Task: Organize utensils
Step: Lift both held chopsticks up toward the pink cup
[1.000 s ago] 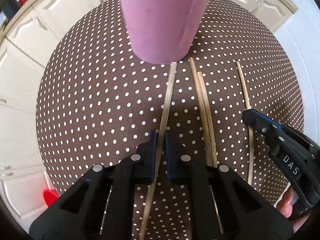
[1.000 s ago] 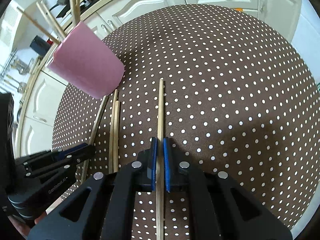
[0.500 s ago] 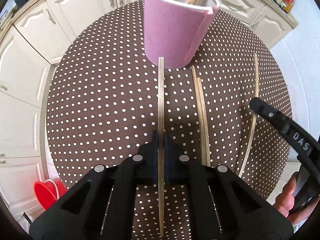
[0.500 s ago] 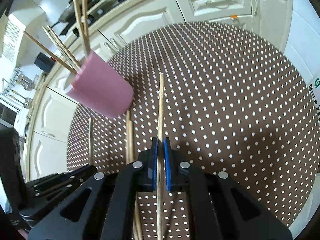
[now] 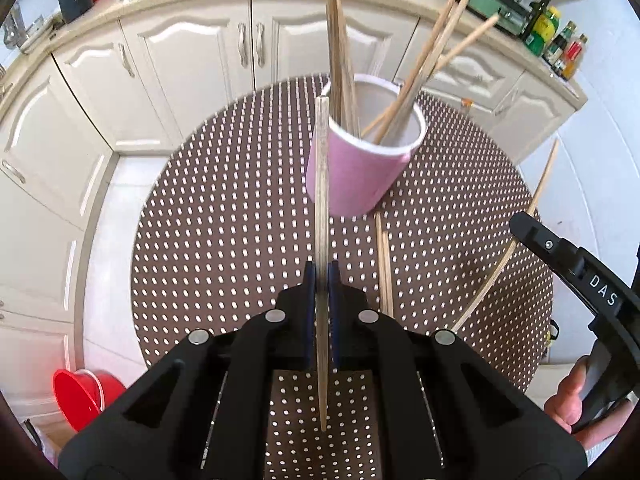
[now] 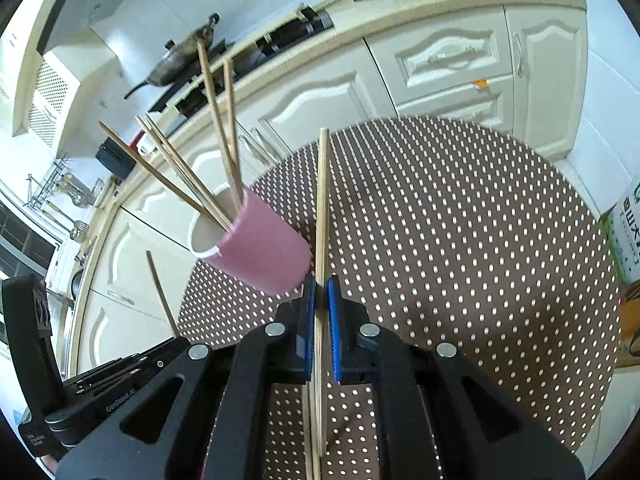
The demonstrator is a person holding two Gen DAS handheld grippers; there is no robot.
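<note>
Left hand-held gripper point(image 5: 321, 276) points steeply down over the tabletop point(image 5: 224, 240), pads clamped on one chopstick point(image 5: 321, 200) that reaches toward the pink cup point(image 5: 360, 176). Right hand-held gripper point(image 6: 321, 292) tilts down less steeply, clamped on another chopstick point(image 6: 322, 200) clear of the cloth. Left view alone shows two chopsticks point(image 5: 383, 256) lying beside the cup's base and a hand point(image 5: 568, 404) at the right edge. Right view alone shows a pan point(image 6: 180, 64) on the stove.

Both grippers are black plastic with silver screws and blue-padded jaws, one lettered "DAS", the other "GenRobot.AI".
</note>
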